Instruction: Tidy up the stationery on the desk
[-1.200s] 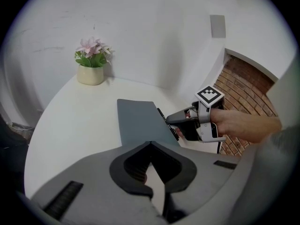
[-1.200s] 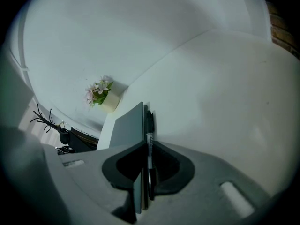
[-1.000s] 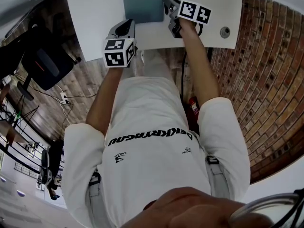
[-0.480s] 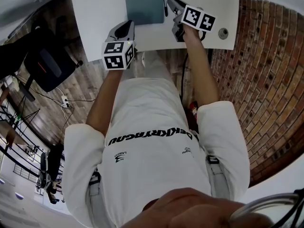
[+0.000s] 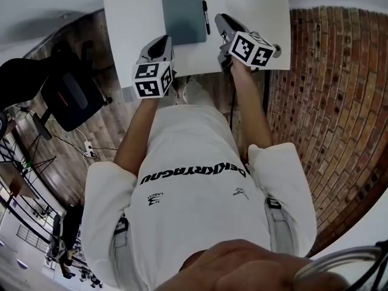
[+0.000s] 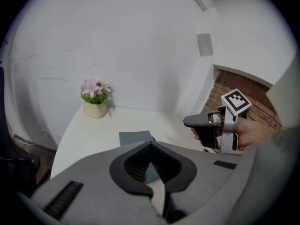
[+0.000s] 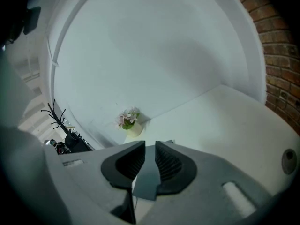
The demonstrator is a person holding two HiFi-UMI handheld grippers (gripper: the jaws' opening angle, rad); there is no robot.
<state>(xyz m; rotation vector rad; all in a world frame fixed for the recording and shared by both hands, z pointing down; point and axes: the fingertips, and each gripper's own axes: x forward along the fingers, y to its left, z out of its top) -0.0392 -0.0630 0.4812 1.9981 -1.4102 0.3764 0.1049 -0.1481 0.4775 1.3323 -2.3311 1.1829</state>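
Observation:
A grey-blue notebook (image 5: 183, 17) lies flat on the white desk (image 5: 130, 17). A black pen (image 5: 206, 17) rests along its right edge. My left gripper (image 5: 162, 40) hangs over the desk's near edge, left of the notebook, with its jaw tips touching and nothing in them (image 6: 151, 145). My right gripper (image 5: 220, 19) hovers just right of the pen. Its jaws (image 7: 150, 146) stand a little apart and have just been closing, with nothing between them. Through the gap I see only the notebook (image 7: 146, 182) on the desk below.
A small pot of pink flowers (image 6: 95, 104) stands at the desk's far side by the white wall. A round cable hole (image 7: 289, 161) sits near the desk's right edge. A dark chair (image 5: 66, 96) stands on the wooden floor at the left, with a brick surface (image 5: 327, 102) at the right.
Both grippers have risen from the desk towards the camera. The right one has drawn back from the notebook's right edge, where the pen now lies in plain sight.

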